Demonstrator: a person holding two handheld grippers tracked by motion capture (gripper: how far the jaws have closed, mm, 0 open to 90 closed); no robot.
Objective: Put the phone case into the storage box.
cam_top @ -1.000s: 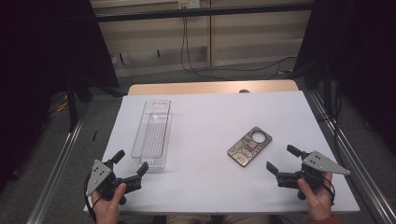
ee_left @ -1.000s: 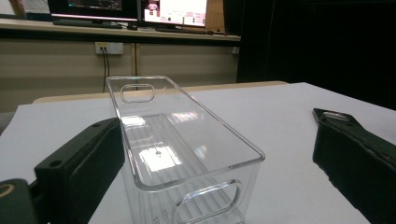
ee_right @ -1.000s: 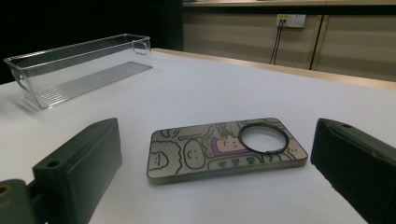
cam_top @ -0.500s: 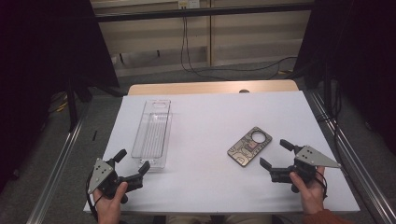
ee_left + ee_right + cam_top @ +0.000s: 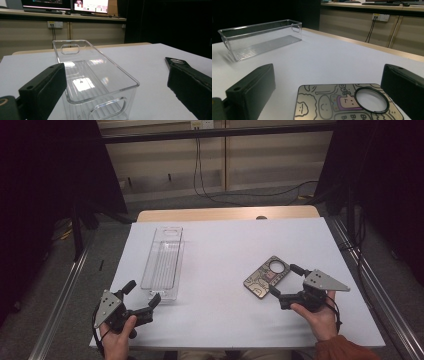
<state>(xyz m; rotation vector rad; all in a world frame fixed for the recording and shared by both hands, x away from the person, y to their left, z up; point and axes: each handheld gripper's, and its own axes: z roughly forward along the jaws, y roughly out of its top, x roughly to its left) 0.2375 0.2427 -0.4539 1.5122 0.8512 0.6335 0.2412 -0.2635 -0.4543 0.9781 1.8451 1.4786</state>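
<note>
A flat rectangular card (image 5: 267, 277) with rounded corners lies on the white table (image 5: 225, 250), right of centre and turned at an angle to the table's edges. Its face is a dull gold-bronze covered with dark outline cartoon drawings, among them a small purple-and-tan figure near the middle, and a black ring with a pale centre sits toward one end; in the right gripper view the card (image 5: 347, 102) lies flat between the two black jaws, with the ring near the jaw at the right of that view. The right gripper (image 5: 284, 282), held in the person's right hand (image 5: 315, 317), is spread wide with its jaws reaching toward the card's near right edge, close beside it but holding nothing; whether a jaw tip touches the card cannot be told. A clear plastic bin (image 5: 163, 262), long and narrow with a ribbed floor and cut-out handles at both ends, stands left of centre, its long side running away from the person, well apart from the card. The left gripper (image 5: 142, 292), in the left hand (image 5: 118, 340), is also spread open and empty, just short of the bin's near end; in the left gripper view the bin (image 5: 92, 80) stands between the parted jaws.
</note>
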